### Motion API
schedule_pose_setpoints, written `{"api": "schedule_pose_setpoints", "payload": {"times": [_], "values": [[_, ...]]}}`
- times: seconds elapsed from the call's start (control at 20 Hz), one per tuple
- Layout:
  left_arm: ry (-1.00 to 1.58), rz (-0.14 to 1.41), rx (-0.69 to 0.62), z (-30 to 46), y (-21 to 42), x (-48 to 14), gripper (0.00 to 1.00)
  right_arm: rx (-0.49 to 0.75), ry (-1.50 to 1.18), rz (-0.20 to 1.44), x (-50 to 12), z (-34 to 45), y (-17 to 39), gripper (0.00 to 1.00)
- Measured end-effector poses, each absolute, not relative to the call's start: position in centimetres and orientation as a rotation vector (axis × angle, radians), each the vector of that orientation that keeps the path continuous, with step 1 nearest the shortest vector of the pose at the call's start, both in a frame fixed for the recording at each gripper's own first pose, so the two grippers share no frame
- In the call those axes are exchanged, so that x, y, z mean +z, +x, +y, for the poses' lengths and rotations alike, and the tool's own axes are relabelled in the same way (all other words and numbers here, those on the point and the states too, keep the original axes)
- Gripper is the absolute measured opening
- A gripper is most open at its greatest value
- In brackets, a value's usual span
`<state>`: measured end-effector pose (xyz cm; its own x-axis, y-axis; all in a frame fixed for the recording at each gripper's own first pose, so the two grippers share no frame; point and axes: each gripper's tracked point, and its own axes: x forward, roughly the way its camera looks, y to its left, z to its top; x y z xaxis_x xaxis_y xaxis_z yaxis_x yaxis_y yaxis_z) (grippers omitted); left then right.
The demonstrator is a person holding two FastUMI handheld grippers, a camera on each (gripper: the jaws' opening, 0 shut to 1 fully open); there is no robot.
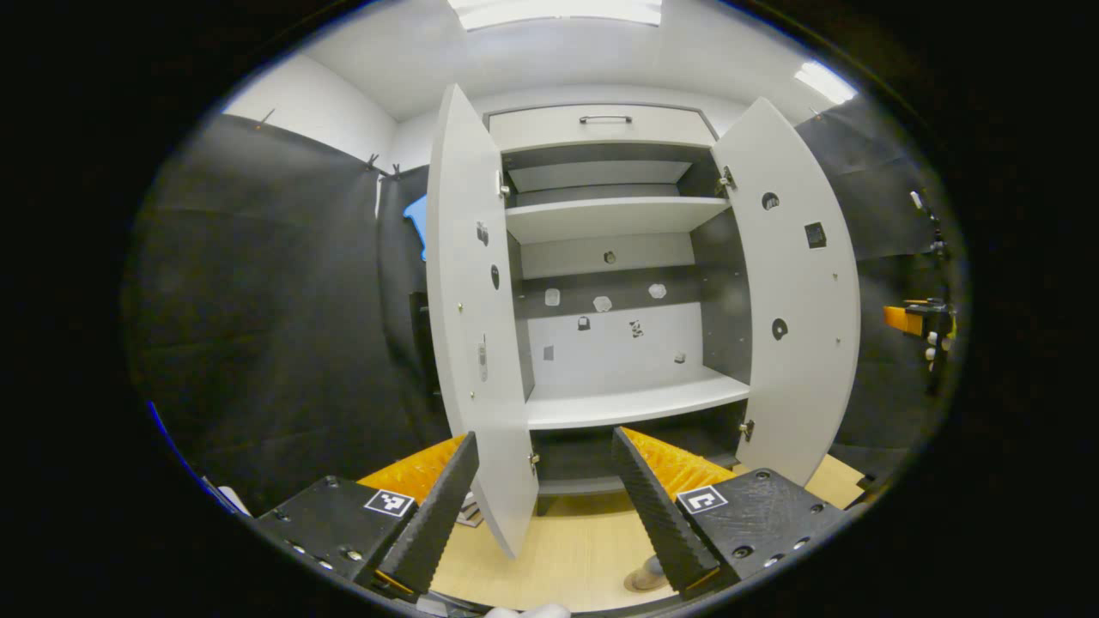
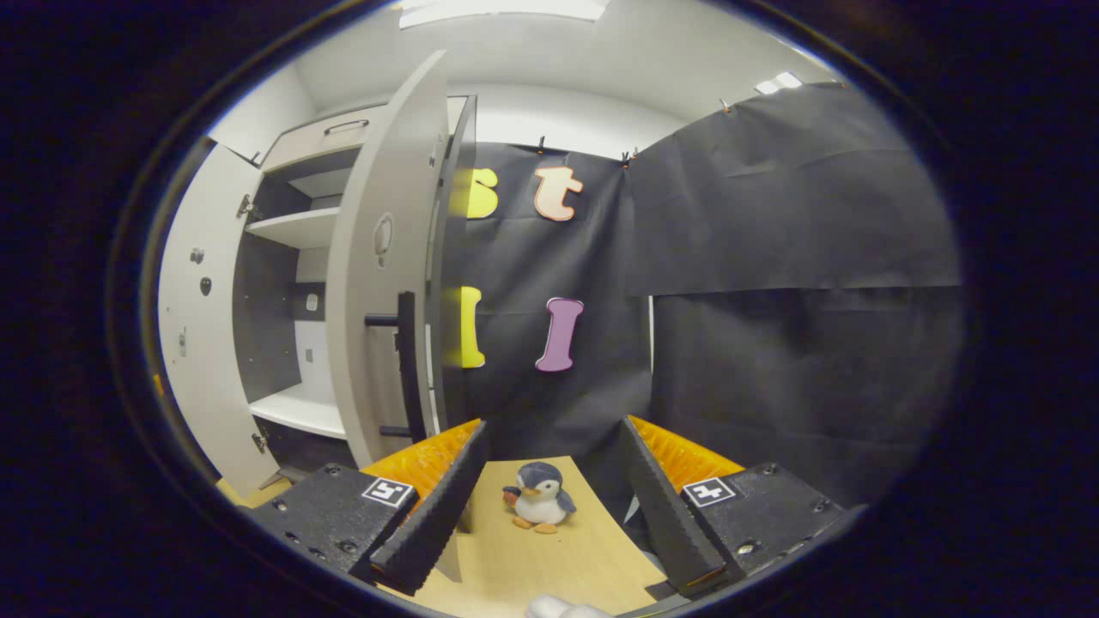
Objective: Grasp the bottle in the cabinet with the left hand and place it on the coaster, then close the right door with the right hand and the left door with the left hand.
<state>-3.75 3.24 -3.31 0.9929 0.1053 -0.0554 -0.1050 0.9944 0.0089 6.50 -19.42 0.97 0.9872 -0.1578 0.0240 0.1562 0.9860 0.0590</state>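
The grey cabinet [image 1: 618, 257] stands wide open on the wooden table [image 1: 567, 549], and the white shelves I see carry nothing. My left gripper [image 1: 545, 438] is open just in front of it, with the lower corner of the left door [image 1: 472, 300] showing between its fingers. The right door [image 1: 798, 292] swings out to the right. A small tan round thing [image 1: 646, 579] lies on the table, half hidden by a finger; I cannot tell what it is. My right gripper [image 2: 549, 429] is open beside the right door [image 2: 386, 283], near its black handle [image 2: 405, 360].
A small penguin toy [image 2: 538, 499] stands on the table [image 2: 558, 558] between the right gripper's fingers, farther off. Black cloth walls close in the booth on both sides. An orange and black thing [image 1: 910, 322] sits at the far right of the left gripper view.
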Motion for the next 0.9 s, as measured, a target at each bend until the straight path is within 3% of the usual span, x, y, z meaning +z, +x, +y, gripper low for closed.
{"api": "schedule_pose_setpoints", "payload": {"times": [0.05, 0.45, 0.9], "values": [[0.006, 0.057, 0.108, 2.5, -4.1, -3.0, 0.95, -0.127, 0.065, -0.025, 1.2, -19.6, 7.6, 0.99], [0.035, 0.084, 0.200, -1.1, -6.7, -3.0, 0.97, 0.143, 0.053, -0.027, 3.0, -15.4, 12.7, 1.00], [0.001, 0.085, 0.207, 2.1, -6.7, -4.6, 0.97, 0.118, 0.013, 0.017, 2.9, -12.5, 12.1, 0.93]]}}
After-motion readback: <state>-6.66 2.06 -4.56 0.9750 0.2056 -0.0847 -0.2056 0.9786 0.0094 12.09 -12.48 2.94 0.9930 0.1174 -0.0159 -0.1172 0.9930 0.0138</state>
